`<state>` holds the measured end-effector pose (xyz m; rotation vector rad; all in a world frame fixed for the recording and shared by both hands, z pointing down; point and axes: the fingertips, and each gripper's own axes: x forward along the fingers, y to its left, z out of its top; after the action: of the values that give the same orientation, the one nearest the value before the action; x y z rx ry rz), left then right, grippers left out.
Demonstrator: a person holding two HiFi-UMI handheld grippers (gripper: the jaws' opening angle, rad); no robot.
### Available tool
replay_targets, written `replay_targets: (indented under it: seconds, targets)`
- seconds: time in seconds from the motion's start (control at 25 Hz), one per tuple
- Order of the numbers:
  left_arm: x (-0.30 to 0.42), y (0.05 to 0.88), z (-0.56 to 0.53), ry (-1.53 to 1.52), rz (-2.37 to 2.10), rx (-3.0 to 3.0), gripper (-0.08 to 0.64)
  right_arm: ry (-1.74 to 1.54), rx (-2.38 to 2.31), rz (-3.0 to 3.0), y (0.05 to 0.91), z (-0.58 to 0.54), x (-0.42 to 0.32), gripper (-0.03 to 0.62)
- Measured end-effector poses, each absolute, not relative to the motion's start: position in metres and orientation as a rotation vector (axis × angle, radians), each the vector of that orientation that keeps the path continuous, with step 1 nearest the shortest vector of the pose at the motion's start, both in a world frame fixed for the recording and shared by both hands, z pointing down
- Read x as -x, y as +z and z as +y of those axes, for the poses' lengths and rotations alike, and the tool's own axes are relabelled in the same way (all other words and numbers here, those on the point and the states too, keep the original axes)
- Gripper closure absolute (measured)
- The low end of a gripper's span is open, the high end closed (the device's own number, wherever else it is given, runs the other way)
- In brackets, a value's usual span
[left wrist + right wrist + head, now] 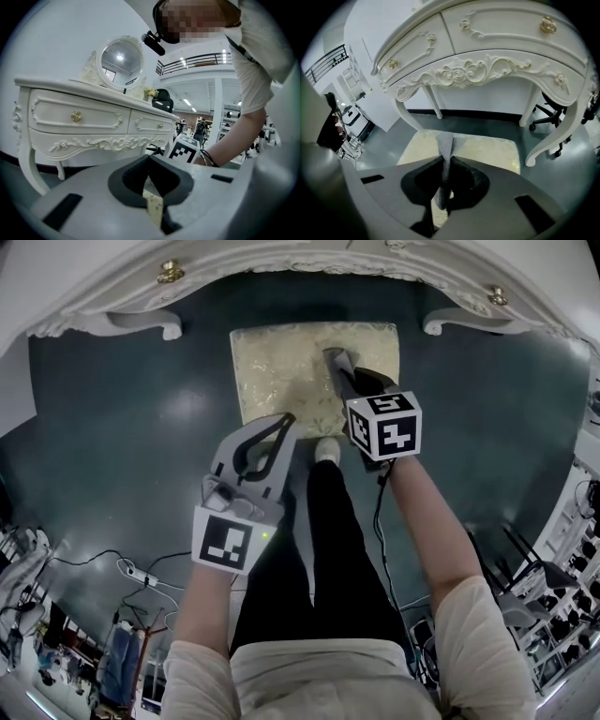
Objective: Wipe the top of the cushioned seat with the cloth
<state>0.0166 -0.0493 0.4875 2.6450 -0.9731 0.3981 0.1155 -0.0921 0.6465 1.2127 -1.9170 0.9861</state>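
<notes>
Jaws of right gripper (443, 161) pinch half-hidden cloth (446, 140) over cushioned seat (487, 151); left gripper (150, 159) jaws pressed together

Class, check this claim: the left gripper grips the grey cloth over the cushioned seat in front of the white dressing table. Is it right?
One thing is wrong: it is the right gripper that grips the grey cloth. The right gripper view shows it pinched between the jaws, over the cushioned seat in front of the white dressing table. The left gripper is shut on nothing.

The left tongs (149, 160) hide most of the cushioned seat (153, 208).
</notes>
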Motion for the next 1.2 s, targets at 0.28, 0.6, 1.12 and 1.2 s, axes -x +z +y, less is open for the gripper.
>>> replay_targets:
  seconds: [0.28, 0.6, 1.12, 1.2]
  targets:
    - [0.067, 0.497, -0.039, 0.415, -1.072, -2.58, 0.558, 1.063, -1.111, -1.974, 0.656, -0.072, -0.01, 0.561]
    - [0.129, 0.516, -0.032, 0.427, -1.12, -2.529, 0.558, 1.1, -1.074, -1.986, 0.678, -0.07, 0.066, 0.561]
    - [0.135, 0.526, -0.04, 0.358, -1.136, -2.525, 0.558, 1.092, -1.096, -1.953, 0.697, -0.075, 0.056, 0.561]
    - [0.13, 0.528, -0.039, 0.358, -1.14, -2.51, 0.558, 1.101, -1.103, -1.949, 0.697, -0.074, 0.047, 0.561]
